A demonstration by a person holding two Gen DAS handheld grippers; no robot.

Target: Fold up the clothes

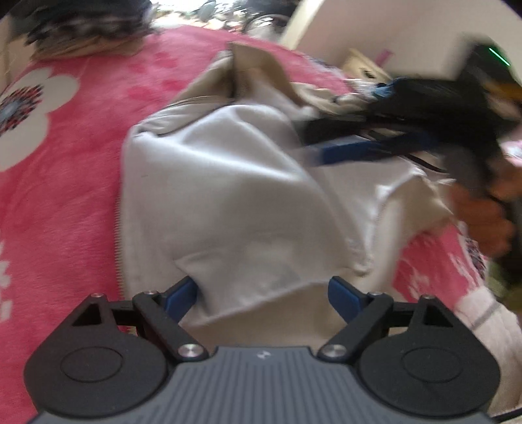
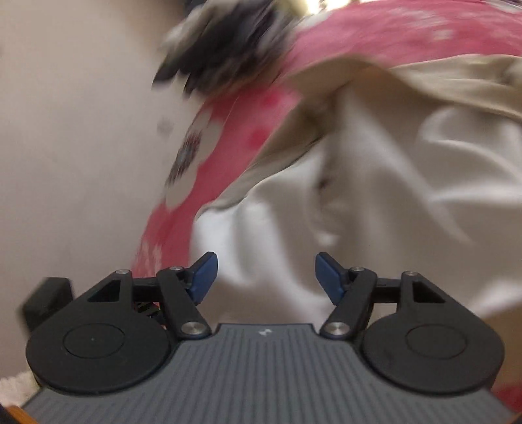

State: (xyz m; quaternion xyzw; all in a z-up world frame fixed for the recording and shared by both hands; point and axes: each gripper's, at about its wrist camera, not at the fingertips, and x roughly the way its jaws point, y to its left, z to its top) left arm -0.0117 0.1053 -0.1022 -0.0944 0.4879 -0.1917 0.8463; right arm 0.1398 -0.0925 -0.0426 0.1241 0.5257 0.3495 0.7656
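A white and beige jacket [image 1: 228, 182] lies crumpled on a pink flowered blanket [image 1: 65, 195]. My left gripper [image 1: 262, 295] is open, its blue fingertips [image 1: 182, 293] wide apart at the jacket's near hem, with cloth draped between them. The right gripper [image 1: 375, 143] shows blurred in the left wrist view, over the jacket's far right side. In the right wrist view my right gripper [image 2: 264, 277] is open just above the white jacket [image 2: 359, 195], with nothing between its fingers. The pink blanket [image 2: 228, 137] runs behind it.
A dark patterned cloth [image 1: 81, 29] lies at the blanket's far edge and also shows in the right wrist view [image 2: 222, 49]. A pale wall [image 2: 81, 130] is at the left. A box [image 1: 365, 68] sits beyond the blanket at the right.
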